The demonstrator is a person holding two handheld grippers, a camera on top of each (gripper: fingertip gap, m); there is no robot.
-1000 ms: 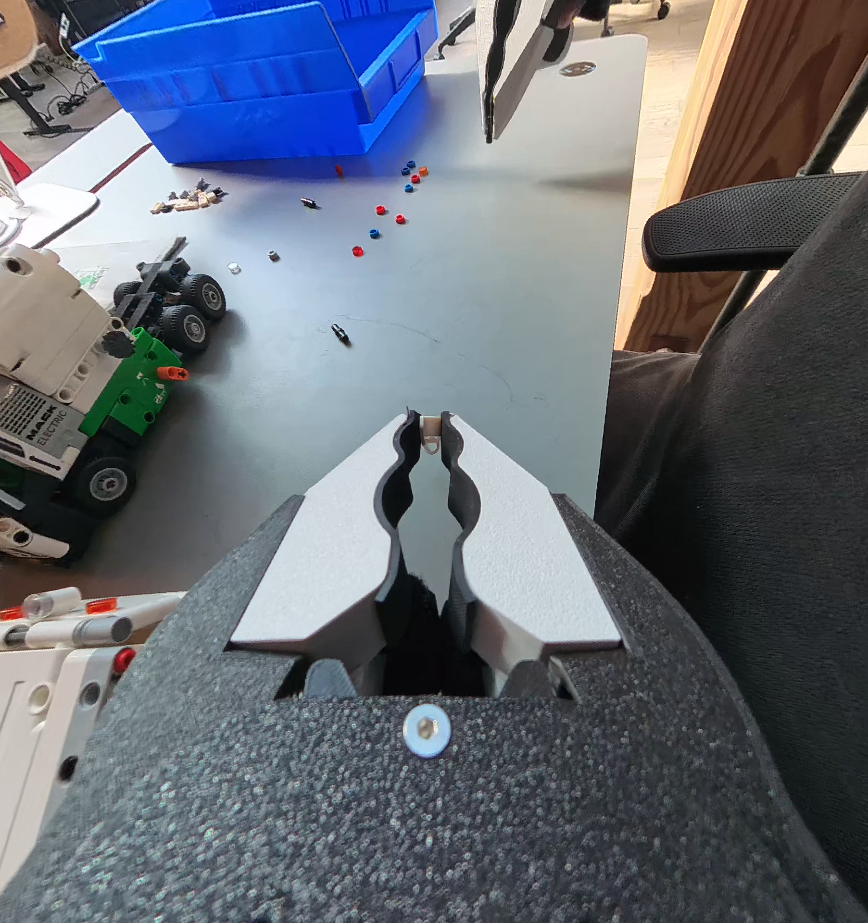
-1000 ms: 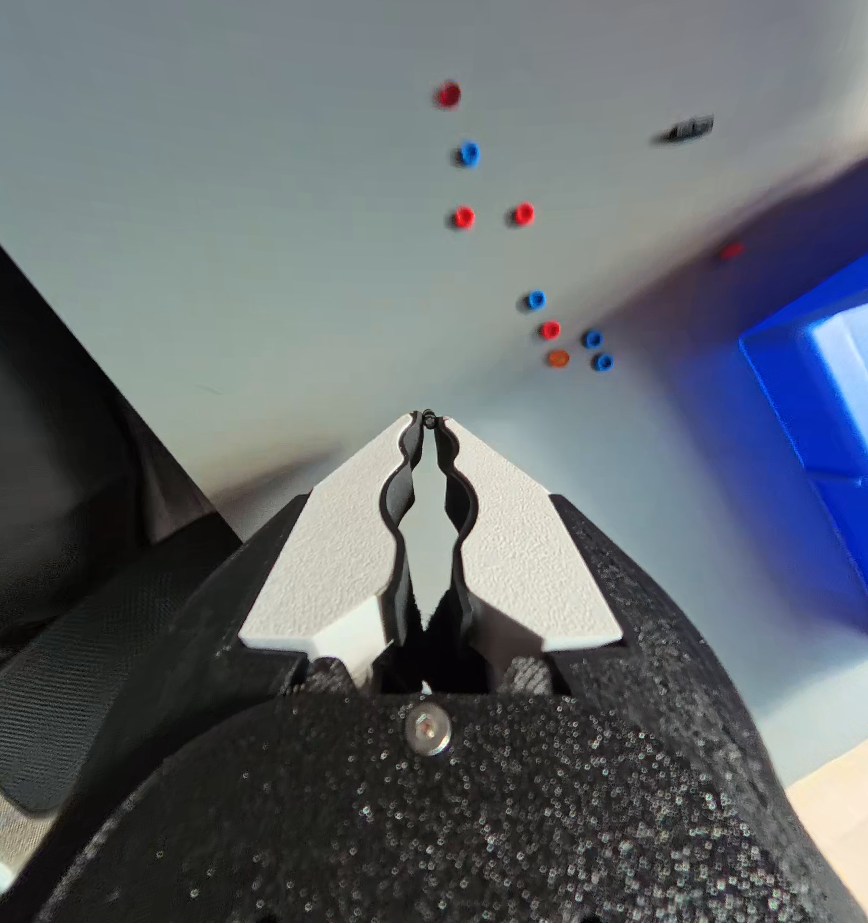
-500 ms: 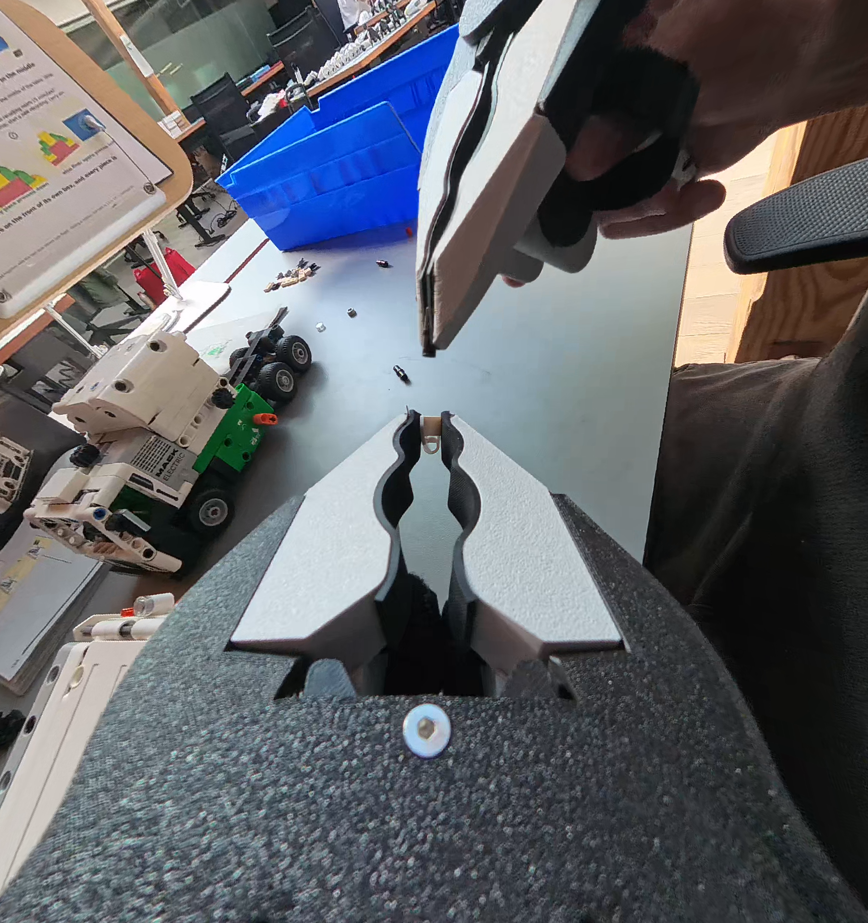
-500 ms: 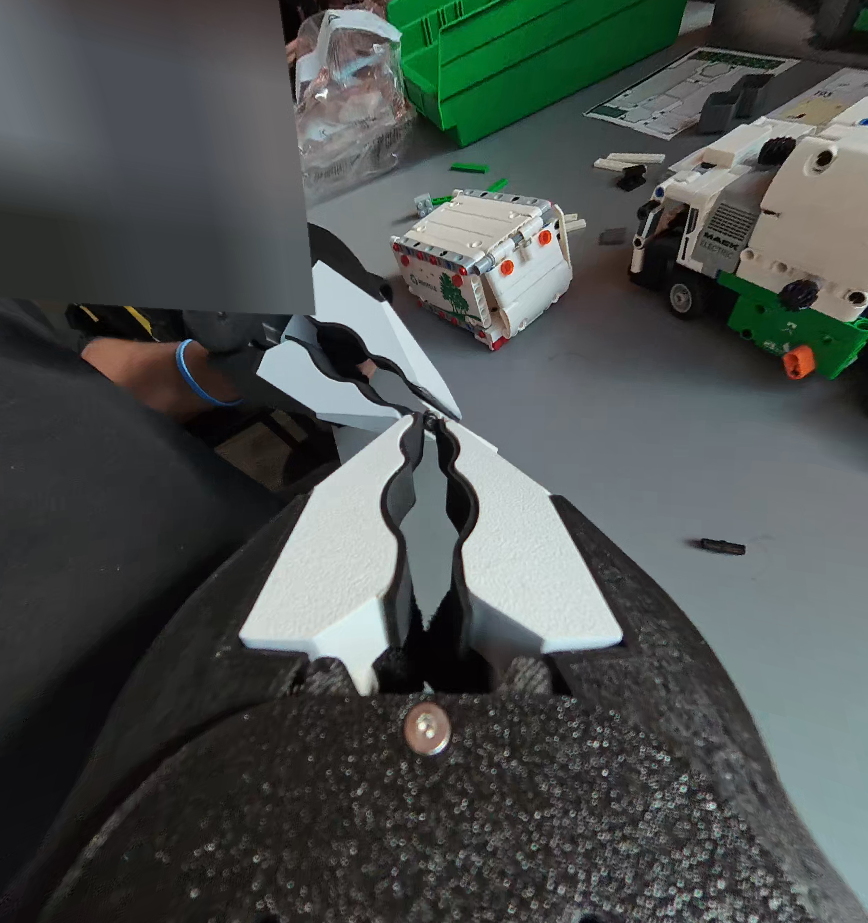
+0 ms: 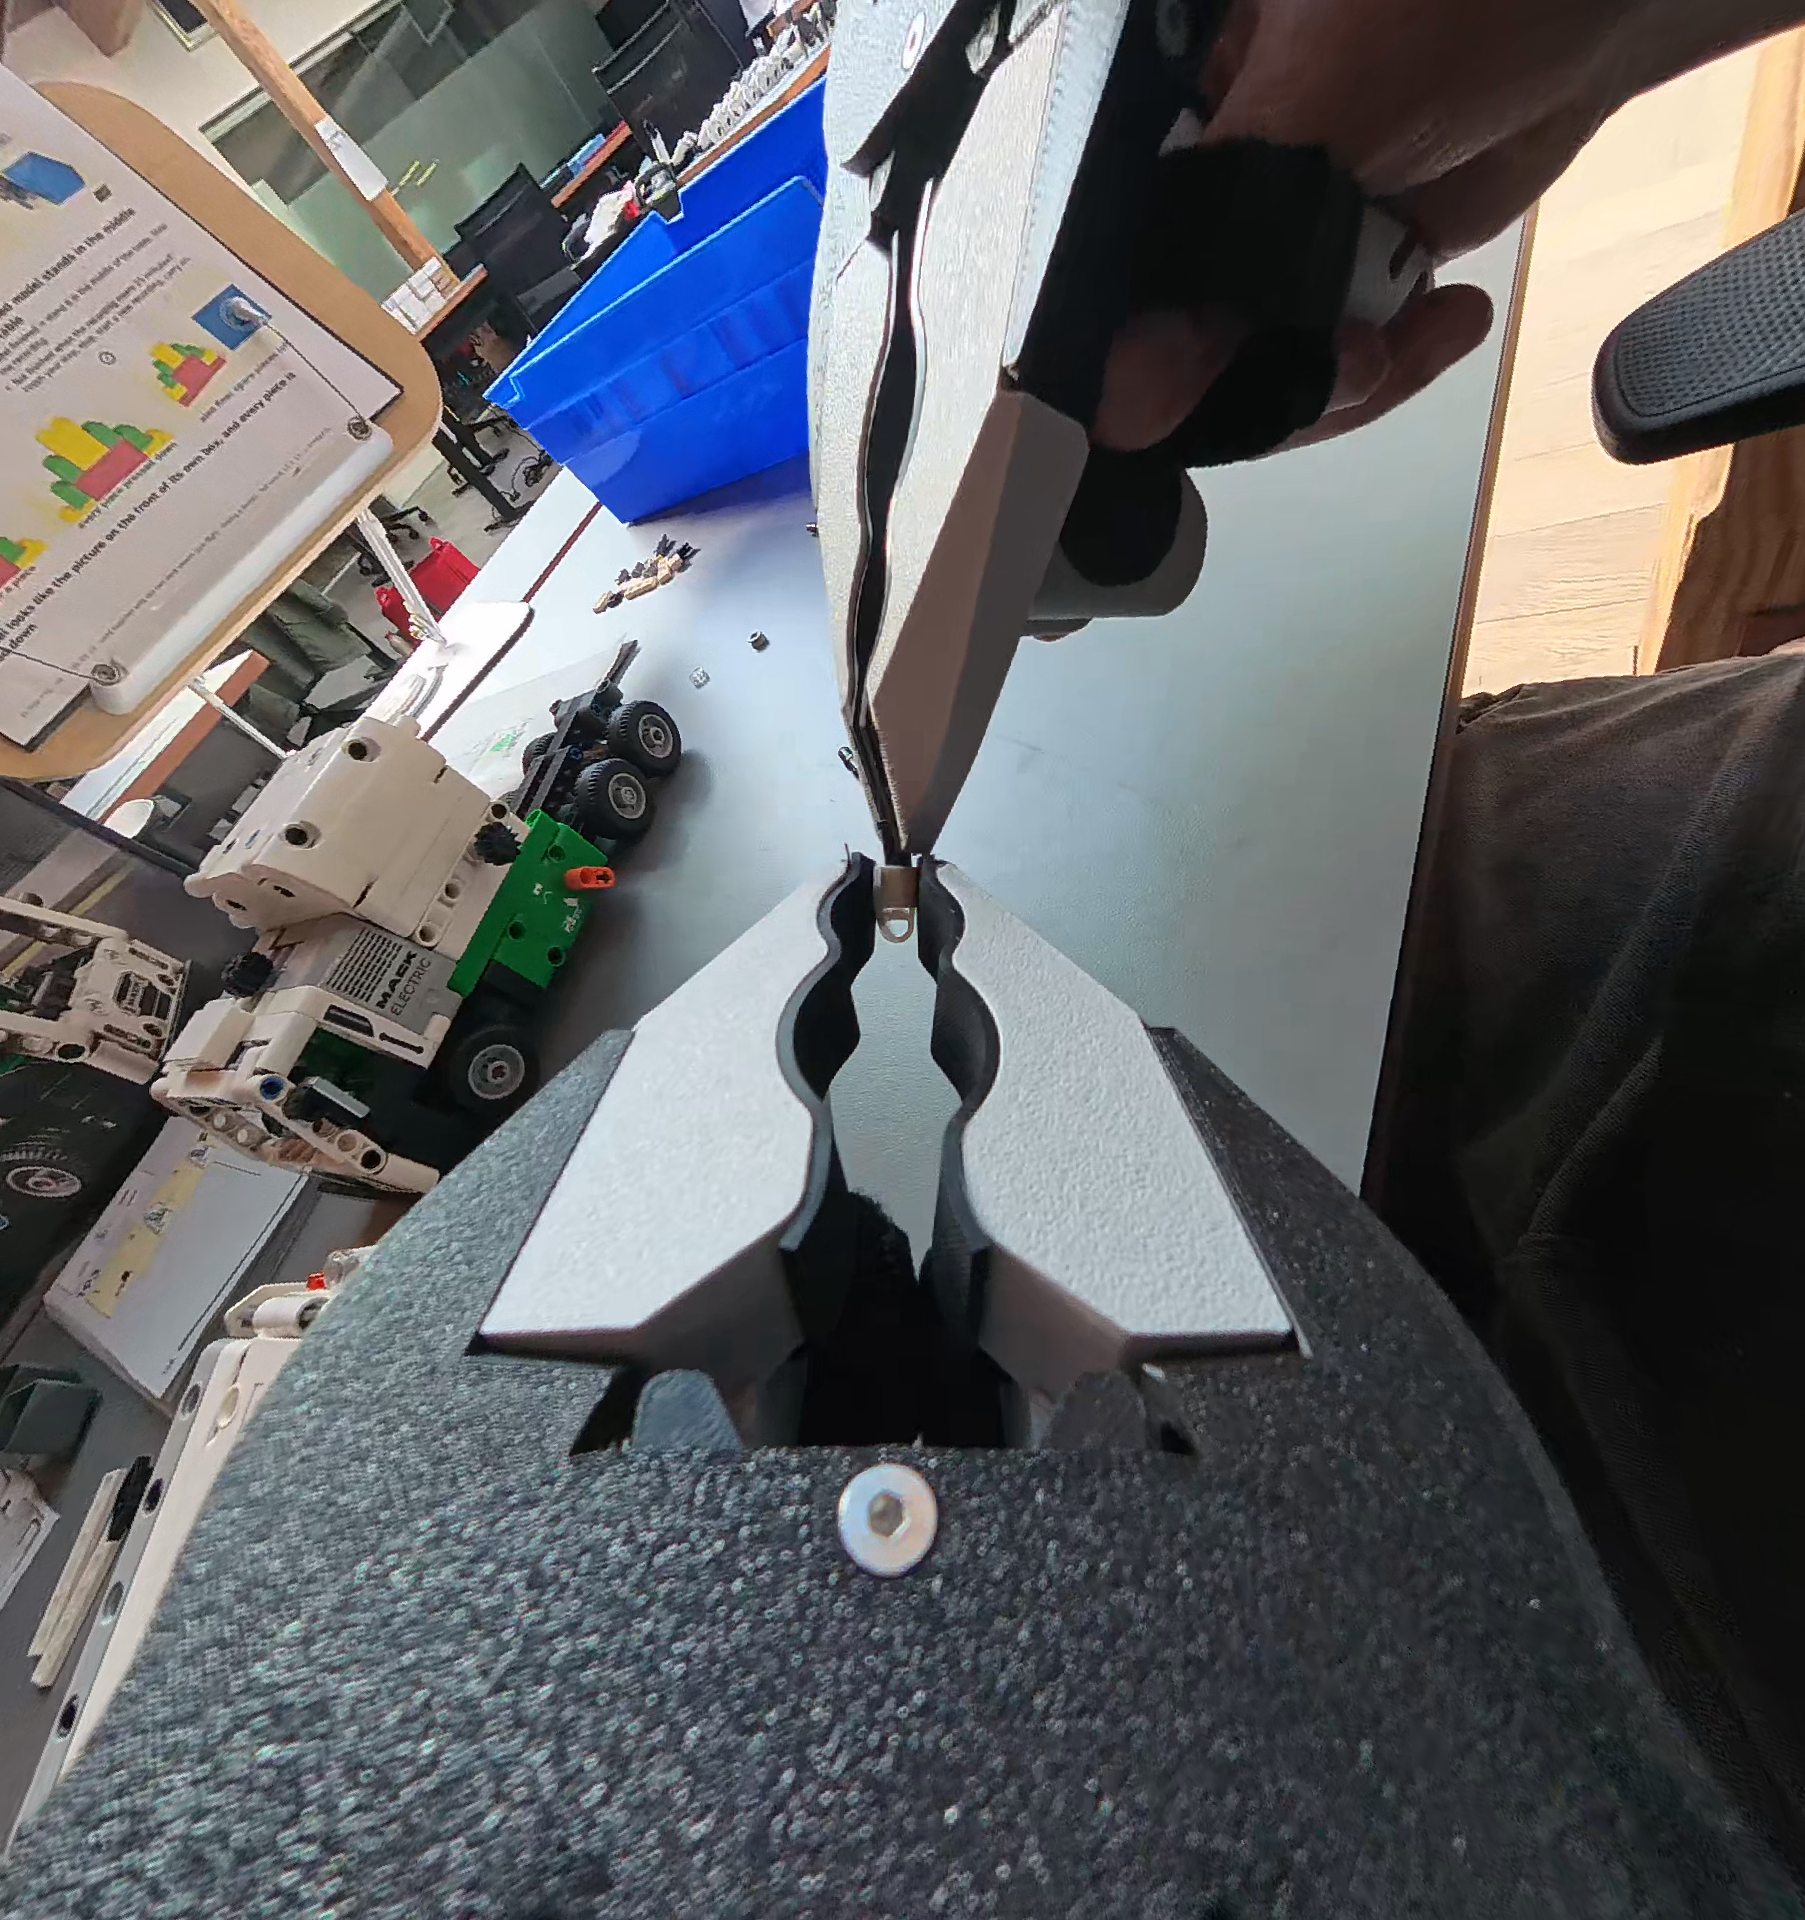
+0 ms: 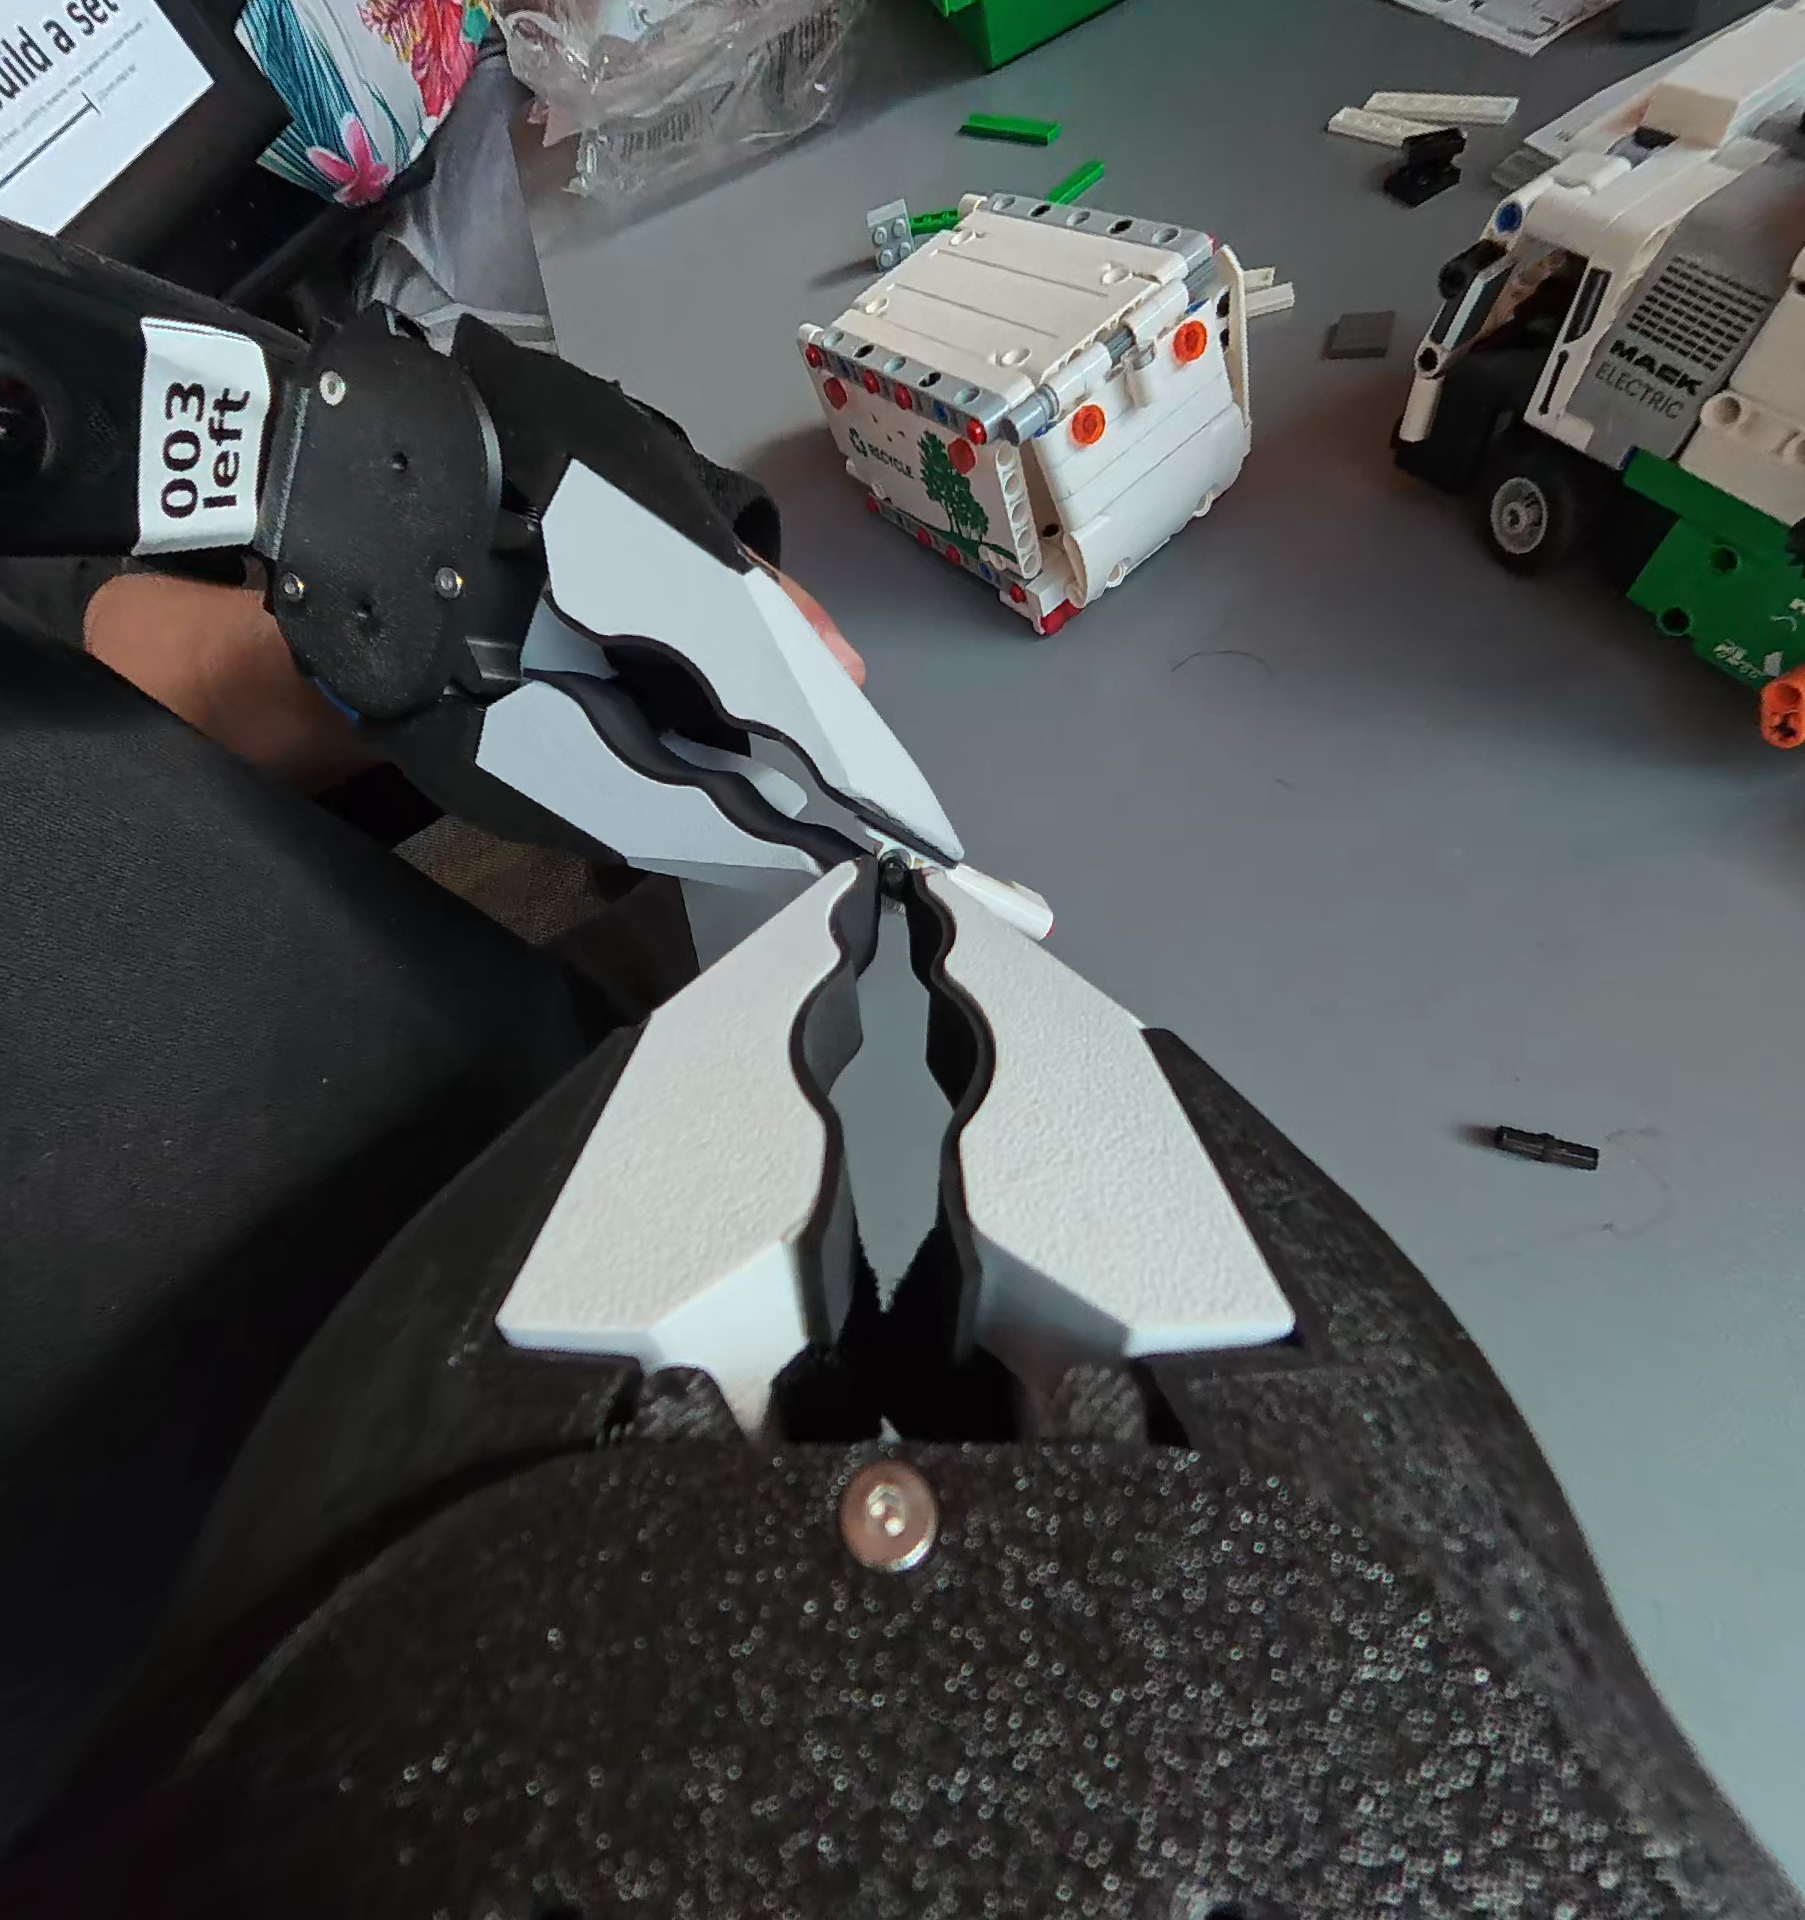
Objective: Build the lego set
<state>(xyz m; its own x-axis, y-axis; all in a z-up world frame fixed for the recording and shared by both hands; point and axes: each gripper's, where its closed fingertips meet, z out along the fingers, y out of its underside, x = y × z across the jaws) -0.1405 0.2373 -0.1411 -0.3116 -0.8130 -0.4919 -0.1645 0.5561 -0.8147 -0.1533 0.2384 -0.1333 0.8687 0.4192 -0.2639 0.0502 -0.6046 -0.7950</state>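
Observation:
My left gripper (image 5: pixel 895 878) is shut on a small white Lego piece (image 5: pixel 896 914), held above the table's near edge. My right gripper (image 6: pixel 890 881) is shut on a tiny black pin (image 6: pixel 893 869). The two grippers meet tip to tip: the right gripper (image 5: pixel 893 831) comes down onto the left one from above. In the right wrist view the left gripper (image 6: pixel 908 847) comes in from the left, and the white piece (image 6: pixel 1002 899) sticks out past its tips. Whether pin and piece touch is hidden. The white and green Lego truck (image 5: pixel 378 935) stands to the left.
The truck (image 6: pixel 1656 343) and a white box body (image 6: pixel 1033 416) stand on the grey table (image 6: pixel 1293 883). A loose black pin (image 6: pixel 1545 1148) lies near. Blue bins (image 5: pixel 690 353), a wheeled chassis (image 5: pixel 617 758), an instruction board (image 5: pixel 129 416) and a chair armrest (image 5: pixel 1729 343) surround. My left and right fingertips are right by each other.
The right gripper swung from over the coloured studs near the blue bin back to the left gripper; their tips now meet. The left gripper tilted upward. Both stayed shut.

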